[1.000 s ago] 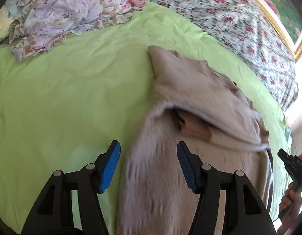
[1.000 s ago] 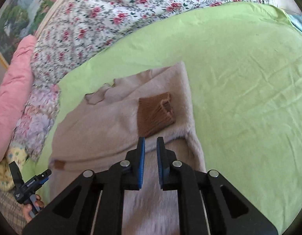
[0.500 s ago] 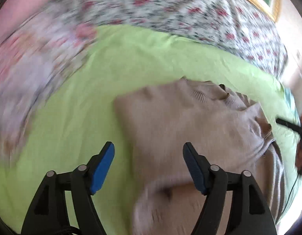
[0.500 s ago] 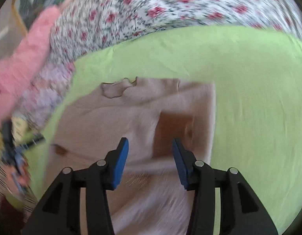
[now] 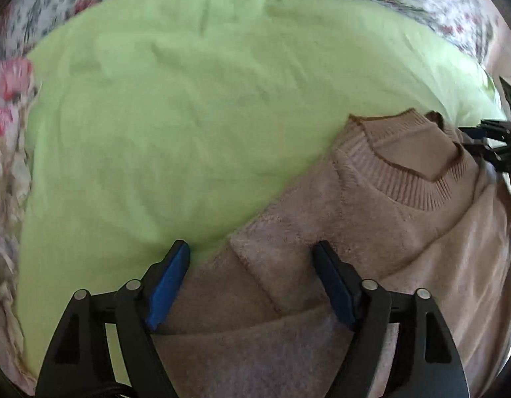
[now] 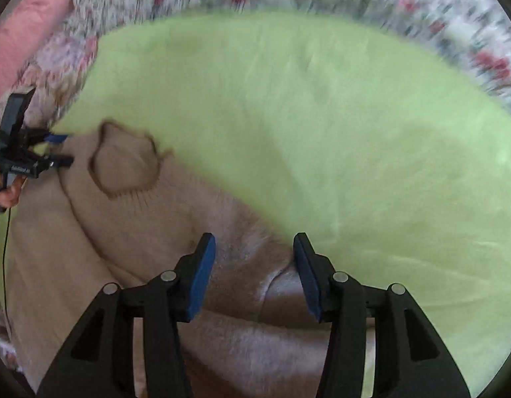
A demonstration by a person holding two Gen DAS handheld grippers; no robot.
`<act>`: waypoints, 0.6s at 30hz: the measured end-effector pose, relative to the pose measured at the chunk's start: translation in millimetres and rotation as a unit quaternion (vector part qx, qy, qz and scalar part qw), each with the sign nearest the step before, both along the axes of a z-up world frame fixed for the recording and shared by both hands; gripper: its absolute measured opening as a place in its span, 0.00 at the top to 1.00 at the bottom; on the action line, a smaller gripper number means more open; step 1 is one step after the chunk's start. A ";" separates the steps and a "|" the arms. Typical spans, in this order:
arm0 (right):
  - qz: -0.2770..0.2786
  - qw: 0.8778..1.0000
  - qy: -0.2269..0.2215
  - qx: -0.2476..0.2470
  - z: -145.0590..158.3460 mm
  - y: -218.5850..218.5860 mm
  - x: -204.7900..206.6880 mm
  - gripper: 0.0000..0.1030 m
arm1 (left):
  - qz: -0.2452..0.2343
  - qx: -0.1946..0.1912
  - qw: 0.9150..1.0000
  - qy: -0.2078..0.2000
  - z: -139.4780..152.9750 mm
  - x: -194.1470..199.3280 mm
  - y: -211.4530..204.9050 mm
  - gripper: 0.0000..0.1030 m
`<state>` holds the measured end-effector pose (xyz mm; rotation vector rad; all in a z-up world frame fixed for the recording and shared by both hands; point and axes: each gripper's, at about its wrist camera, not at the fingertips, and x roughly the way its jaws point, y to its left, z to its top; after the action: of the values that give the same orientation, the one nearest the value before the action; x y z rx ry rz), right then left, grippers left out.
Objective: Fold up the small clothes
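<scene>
Right, both tongs are spread wide and pinching nothing: the left gripper straddles the sweater's left shoulder, the right gripper its right shoulder, collar off at ten o'clock. The sweater lies flat on the green sheet. I reckon I should close on both shoulder edges together, biting only the upper layers, then fold evenly toward six o'clock.

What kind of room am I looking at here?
Most likely a bedroom: a beige sweater lies on a bed's green sheet, with a floral quilt and a pink pillow at the edges.
</scene>
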<state>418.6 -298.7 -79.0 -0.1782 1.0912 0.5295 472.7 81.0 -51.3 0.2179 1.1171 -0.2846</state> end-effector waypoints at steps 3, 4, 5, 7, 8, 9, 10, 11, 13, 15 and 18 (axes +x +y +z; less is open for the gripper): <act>-0.035 0.999 -0.021 -0.002 7.9 -4.1 -6.0 0.93 | -0.009 0.021 0.999 -0.039 7.7 -9.8 -8.3 0.81; -0.048 0.998 -0.040 -0.004 15.5 -6.4 -9.0 0.94 | -0.003 0.031 0.998 -0.046 9.4 -10.2 -10.1 0.83; -0.074 0.995 -0.066 0.005 27.9 -14.0 -13.2 0.94 | 0.007 0.045 0.997 -0.057 10.2 -10.4 -12.7 0.84; -0.120 0.989 -0.085 0.025 33.9 -30.2 -14.1 0.94 | 0.024 0.078 0.994 -0.071 4.9 -10.1 -19.6 0.84; -0.132 0.988 -0.070 0.025 24.7 -34.0 -9.5 0.94 | 0.031 0.093 0.992 -0.078 1.8 -9.1 -23.0 0.85; -0.138 0.989 -0.048 0.024 11.9 -34.7 -5.1 0.94 | 0.040 0.101 0.990 -0.086 1.2 -6.9 -25.9 0.85; -0.139 0.989 -0.035 0.020 1.4 -33.9 -3.8 0.94 | 0.053 0.101 0.990 -0.087 3.2 -4.1 -24.8 0.84; -0.136 0.990 -0.033 0.008 -5.9 -29.5 -4.3 0.94 | 0.063 0.095 0.990 -0.086 5.5 -2.0 -22.1 0.84; -0.136 0.990 -0.045 0.003 -0.2 -25.2 -5.9 0.93 | 0.076 0.070 0.992 -0.076 13.0 0.2 -10.9 0.80; -0.152 0.987 -0.037 0.025 12.9 -28.4 -6.5 0.84 | 0.089 0.047 0.993 -0.064 24.1 -3.3 1.1 0.79; -0.162 0.984 -0.047 0.060 41.4 -36.0 -24.1 0.67 | 0.107 0.018 0.992 -0.062 48.5 -26.2 24.6 0.74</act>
<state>394.5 -334.7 -37.6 0.0794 0.9693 0.2894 446.5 105.6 -2.8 0.1433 1.0125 -0.0585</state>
